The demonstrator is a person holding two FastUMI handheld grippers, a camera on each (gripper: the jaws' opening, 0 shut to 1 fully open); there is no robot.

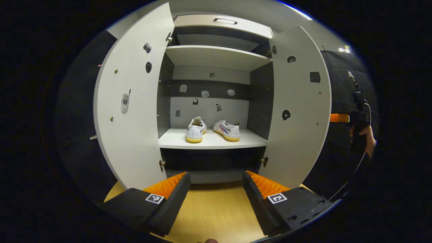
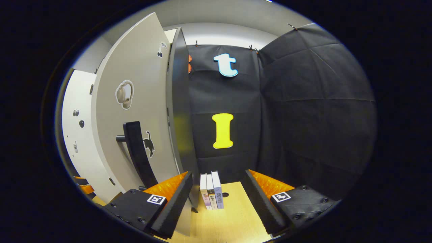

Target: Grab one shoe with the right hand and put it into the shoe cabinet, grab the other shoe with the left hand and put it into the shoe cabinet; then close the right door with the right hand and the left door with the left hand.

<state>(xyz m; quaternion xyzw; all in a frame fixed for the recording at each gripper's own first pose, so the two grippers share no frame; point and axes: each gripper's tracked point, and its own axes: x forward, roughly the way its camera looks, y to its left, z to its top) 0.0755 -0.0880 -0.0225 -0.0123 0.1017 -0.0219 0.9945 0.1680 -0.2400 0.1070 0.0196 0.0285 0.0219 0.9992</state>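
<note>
Both shoes sit inside the shoe cabinet [image 1: 216, 54] on its lower shelf [image 1: 212, 141]: the left shoe [image 1: 196, 130] stands heel toward the camera, the right shoe [image 1: 227, 130] lies just beside it, turned at an angle. Judged from this, the 2 placing steps are done and the door steps remain.

The coming move turns on the right door [image 1: 297, 108]. In the left gripper view it stands swung open, its inner face toward the camera. In the right gripper view its outer face and dark handle [image 2: 138, 152] lie to the left of the right hand-held gripper [image 2: 217, 194], close by, with the door's long axis vertical. The right hand-held gripper is the nearer one; a push toward its own left should swing the door shut. Its jaws stand wide apart and hold nothing.

The left door [image 1: 131, 101] is also open. The left hand-held gripper [image 1: 216, 192] faces the cabinet centre, jaws wide and empty, above the wooden surface [image 1: 212, 212].

3 books [image 2: 211, 190] stand upright on the surface ahead of the right hand-held gripper. The right door's lower edge is cut off behind a finger; its hinge side is hard to make out from the right gripper view.
</note>
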